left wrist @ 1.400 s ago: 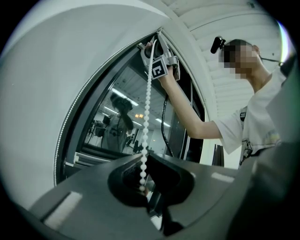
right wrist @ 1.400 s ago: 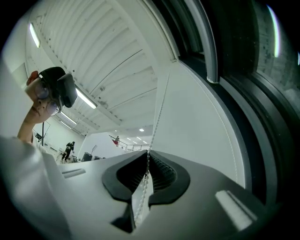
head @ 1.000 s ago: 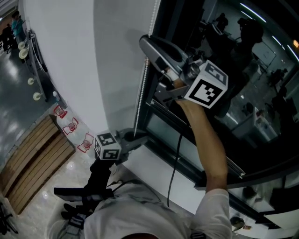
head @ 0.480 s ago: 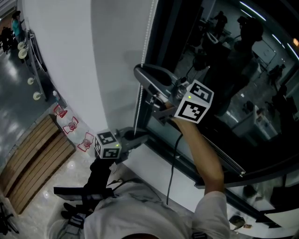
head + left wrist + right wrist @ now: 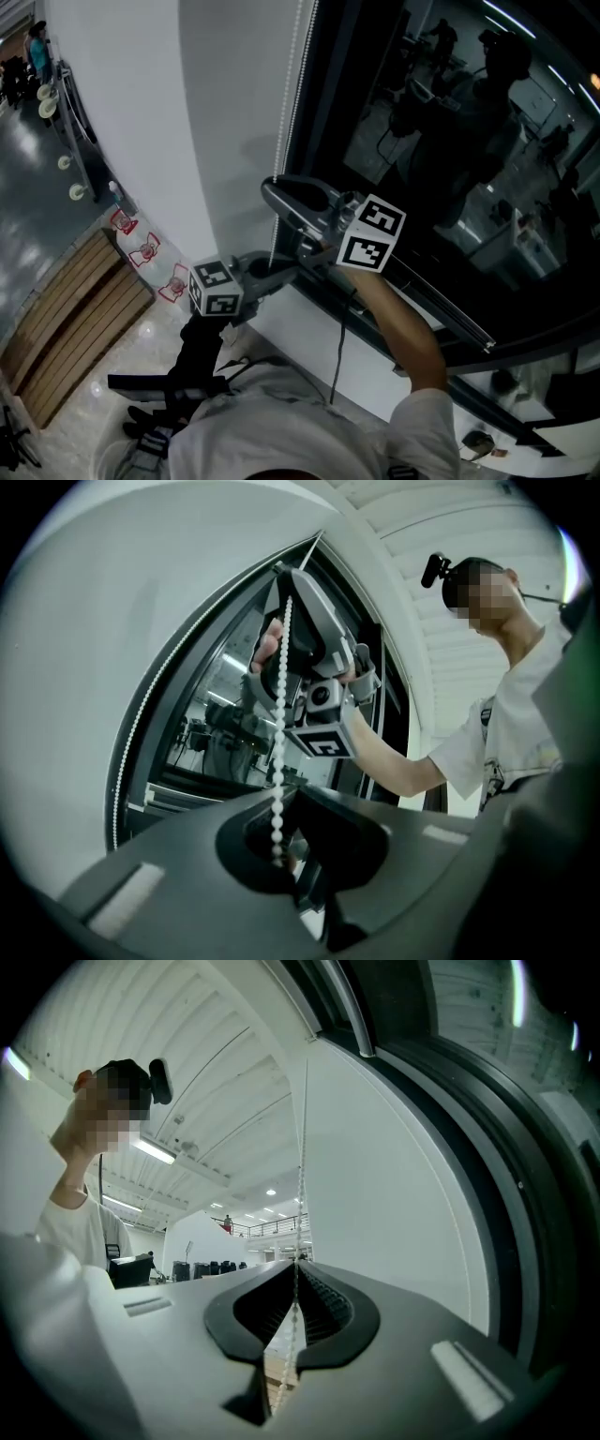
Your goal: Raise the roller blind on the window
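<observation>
I log: white fabric roller blind (image 5: pixel 225 103), hanging beside dark window glass (image 5: pixel 450 169). White bead chain (image 5: pixel 279 752) at its edge. Right gripper (image 5: pixel 298 1274), upper, fingers clamped on chain. Left gripper (image 5: pixel 281 841), lower, fingers slightly apart, chain between.

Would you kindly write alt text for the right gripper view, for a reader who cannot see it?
The right claw is shut on a white bead chain that runs straight up beside a plain white surface. A dark window frame curves along the right; at left are a person in a white shirt and a lit ceiling.
</observation>
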{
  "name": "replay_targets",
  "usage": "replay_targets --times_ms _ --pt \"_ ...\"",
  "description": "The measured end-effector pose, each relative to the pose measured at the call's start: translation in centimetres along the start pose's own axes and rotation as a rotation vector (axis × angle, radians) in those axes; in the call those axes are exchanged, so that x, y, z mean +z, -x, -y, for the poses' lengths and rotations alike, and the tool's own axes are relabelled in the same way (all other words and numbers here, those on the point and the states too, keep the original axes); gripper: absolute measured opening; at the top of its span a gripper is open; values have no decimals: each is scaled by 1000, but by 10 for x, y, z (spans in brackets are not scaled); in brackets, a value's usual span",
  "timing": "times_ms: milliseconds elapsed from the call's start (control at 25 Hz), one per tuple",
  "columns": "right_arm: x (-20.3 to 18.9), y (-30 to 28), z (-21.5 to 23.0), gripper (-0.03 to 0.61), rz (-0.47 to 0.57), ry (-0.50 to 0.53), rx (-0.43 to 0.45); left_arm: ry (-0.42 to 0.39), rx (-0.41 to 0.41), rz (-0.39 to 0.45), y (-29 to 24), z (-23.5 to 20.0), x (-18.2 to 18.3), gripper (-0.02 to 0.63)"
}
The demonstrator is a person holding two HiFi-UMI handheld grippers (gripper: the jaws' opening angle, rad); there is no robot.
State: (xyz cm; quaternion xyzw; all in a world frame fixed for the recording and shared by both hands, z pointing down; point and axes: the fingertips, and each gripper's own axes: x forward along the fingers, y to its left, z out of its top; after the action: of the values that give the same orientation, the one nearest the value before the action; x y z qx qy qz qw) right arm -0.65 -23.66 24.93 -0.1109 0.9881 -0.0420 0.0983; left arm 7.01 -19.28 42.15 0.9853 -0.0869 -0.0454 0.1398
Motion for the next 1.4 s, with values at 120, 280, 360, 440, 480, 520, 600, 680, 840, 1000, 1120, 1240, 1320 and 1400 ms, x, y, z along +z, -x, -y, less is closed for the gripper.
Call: replay_targets --times_ms 120,280,360,440,480,520,600,680,840,1000,1120,1240,1320,1400 --pt "-7 4 -2 12 13 -15 -1 -2 -1 -1 0 0 1 -2" --pt "-8 3 -4 12 -3 4 1 -10 -2 1 0 0 2 -2" --pt "-7 4 -1 12 6 -8 -6 -12 -3 1 -1 1 2 -2" --pt "-3 9 5 14 40 -25 -27 -7 3 1 -1 -1 1 -2" --pt "-1 13 8 15 59 -36 -42 -4 12 2 0 -3 0 -2" --pt "0 16 11 15 77 -46 -58 -2 25 3 2 -5 -2 -2" --pt "2 22 15 15 98 -53 -90 -6 73 5 7 -13 -6 -2" --pt "4 24 16 15 103 -34 -122 -24 147 6 14 -23 -10 -2" --pt "8 30 19 15 118 7 -196 -36 280 -21 38 -43 -24 0" --pt "11 37 19 17 144 31 -262 -2 376 -82 66 -60 -55 56" --pt "11 42 19 17 159 44 -312 13 405 -161 80 -66 -84 118" --pt "3 46 20 18 137 80 -381 7 389 -197 86 -63 -97 120" --pt "-9 53 18 22 115 100 -444 -21 360 -208 86 -56 -101 113" --pt "-24 65 12 78 118 101 -518 -53 337 -197 85 -50 -102 75"
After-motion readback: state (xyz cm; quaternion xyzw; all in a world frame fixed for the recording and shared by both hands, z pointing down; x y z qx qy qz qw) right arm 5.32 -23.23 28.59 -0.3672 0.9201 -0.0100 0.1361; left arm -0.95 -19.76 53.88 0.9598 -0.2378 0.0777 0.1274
